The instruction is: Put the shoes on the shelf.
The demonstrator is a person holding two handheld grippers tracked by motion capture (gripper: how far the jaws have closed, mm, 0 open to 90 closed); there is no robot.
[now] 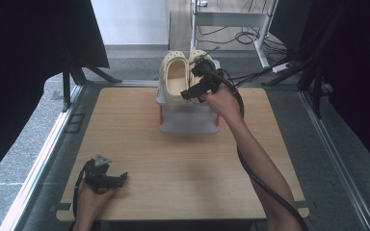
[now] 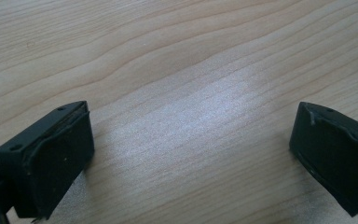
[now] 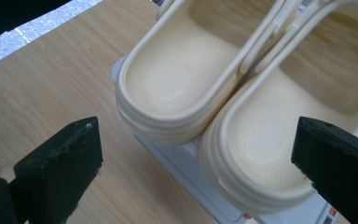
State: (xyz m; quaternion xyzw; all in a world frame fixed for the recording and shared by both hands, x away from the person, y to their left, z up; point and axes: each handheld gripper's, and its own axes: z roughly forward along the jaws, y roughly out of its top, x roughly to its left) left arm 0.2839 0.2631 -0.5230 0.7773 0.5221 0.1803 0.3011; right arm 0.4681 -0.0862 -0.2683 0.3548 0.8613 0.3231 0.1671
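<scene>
Two cream clogs stand side by side on a white stand (image 1: 189, 121) at the back middle of the wooden table (image 1: 173, 159). My right gripper (image 1: 195, 93) hovers at their heel ends, open; the left clog (image 1: 175, 77) is beside it and the right clog (image 1: 198, 57) is partly hidden behind it. In the right gripper view the left clog (image 3: 177, 79) and right clog (image 3: 270, 140) lie between the wide-apart jaws of my right gripper (image 3: 198, 135), untouched, on the stand (image 3: 182, 163). My left gripper (image 1: 122, 179) rests open at the front left. In its own view, my left gripper (image 2: 191, 121) frames bare wood.
Black curtains (image 1: 24, 57) hang on both sides. Metal frame rails (image 1: 43, 154) run along the table's edges. A white desk frame with loose cables (image 1: 241, 36) stands behind the table. A black cable (image 1: 265, 185) trails along the right forearm.
</scene>
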